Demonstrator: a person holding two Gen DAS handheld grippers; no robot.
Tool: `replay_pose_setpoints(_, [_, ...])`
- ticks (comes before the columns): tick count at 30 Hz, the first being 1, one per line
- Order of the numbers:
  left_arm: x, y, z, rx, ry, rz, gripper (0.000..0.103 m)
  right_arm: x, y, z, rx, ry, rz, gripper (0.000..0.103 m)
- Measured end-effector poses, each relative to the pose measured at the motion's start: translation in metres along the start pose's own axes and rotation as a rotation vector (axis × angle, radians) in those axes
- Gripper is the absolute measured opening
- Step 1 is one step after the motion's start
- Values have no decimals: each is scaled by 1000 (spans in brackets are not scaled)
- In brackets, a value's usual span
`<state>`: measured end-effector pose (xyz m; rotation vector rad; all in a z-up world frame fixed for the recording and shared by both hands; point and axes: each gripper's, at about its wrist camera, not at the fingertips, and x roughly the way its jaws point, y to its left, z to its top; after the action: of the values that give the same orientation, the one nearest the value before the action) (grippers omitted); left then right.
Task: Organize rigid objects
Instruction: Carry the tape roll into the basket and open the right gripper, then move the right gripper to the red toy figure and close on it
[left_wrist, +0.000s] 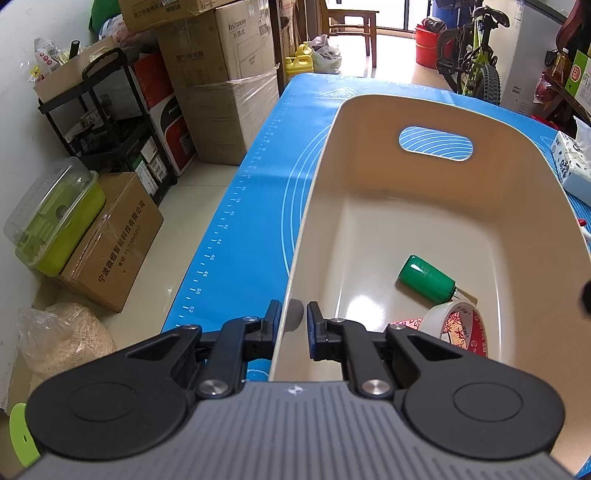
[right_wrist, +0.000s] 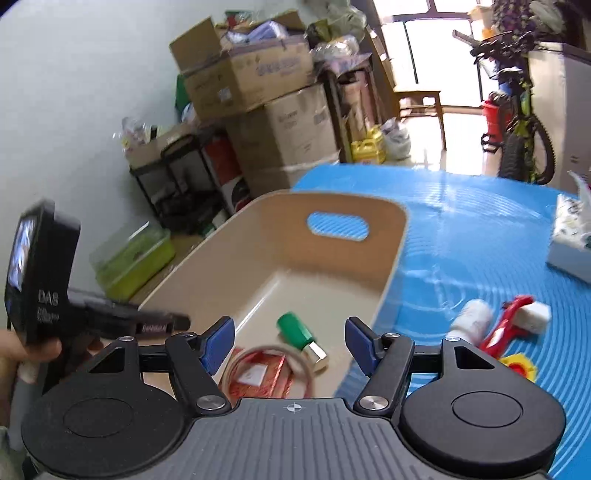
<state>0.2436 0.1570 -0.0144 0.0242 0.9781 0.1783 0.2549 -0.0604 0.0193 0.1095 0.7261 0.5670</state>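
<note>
1. The left hand-held gripper (left_wrist: 294, 320) is seen pinching the near left wall of the beige bin (left_wrist: 424, 107), one finger outside and one inside; the bin is so held steady on the blue counter (left_wrist: 236, 206).
2. The right hand-held gripper (right_wrist: 290, 341) is spread wide with nothing between its pads; it hovers over the near end of the bin.
3. Inside the bin a green bottle (right_wrist: 293, 328) and a tape roll (right_wrist: 269, 373) are already lying, near the close end.
4. The things not yet sorted are found on the counter to the right of the right hand-held gripper, outside the bin: a white bottle (right_wrist: 471, 319), a red tool (right_wrist: 511, 321), and a yellow toy (right_wrist: 519, 365).
5. The white bottle is lying on its side; its long axis runs from lower left to upper right in the right wrist view, the cap end probably toward the gripper.
6. The right hand is judged the nearer one, so a move to the right and down is probably called for.
</note>
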Motion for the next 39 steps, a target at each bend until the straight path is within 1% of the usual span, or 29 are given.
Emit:
replay_pose_setpoints(2, [0,0,0,-1,0,0,16,-4,-8,5,8,-15,-50,74])
replay_pose_setpoints(5, [-1,0,0,-2,-1,-2,16,-10,-27,9,54,-30,-81,74])
replay_pose_setpoints(10, [-1,0,0,-2,-1,-2,16,-16,-63,13,114,-56,-189,74])
replay_pose_setpoints(12, [-1,-1,0,-1,-1,1,16,-12,-79,9,144,-52,-240,74])
replay_pose_setpoints(15, [-1,-1,0,0,-1,3,16,-2,-100,1,190,-15,-291,74])
replay_pose_setpoints(20, [-1,-1,0,0,-1,2,16,17,-115,-13,210,33,-342,74])
replay_pose_setpoints(25, [-1,-1,0,0,-1,1,16,35,-119,-20,212,33,-343,73])
replay_pose_setpoints(30, [-1,0,-1,1,-1,0,16,48,-123,-24,214,48,-353,66])
replay_pose_setpoints(33, [0,-1,-1,6,-2,2,17,53,-130,-26,247,46,-359,59])
replay_pose_setpoints(35, [0,-1,-1,5,-2,2,17,56,-131,-28,246,37,-357,57])
replay_pose_setpoints(36, [0,-1,-1,5,-2,2,17,57,-129,-28,229,35,-361,54])
replay_pose_setpoints(37, [0,-1,-1,6,-2,2,17,58,-127,-28,207,38,-371,43])
replay_pose_setpoints(38, [0,-1,-2,5,-2,2,17,59,-125,-29,192,37,-382,38])
replay_pose_setpoints(39, [0,-1,-1,5,-2,2,17,58,-124,-29,188,30,-390,36])
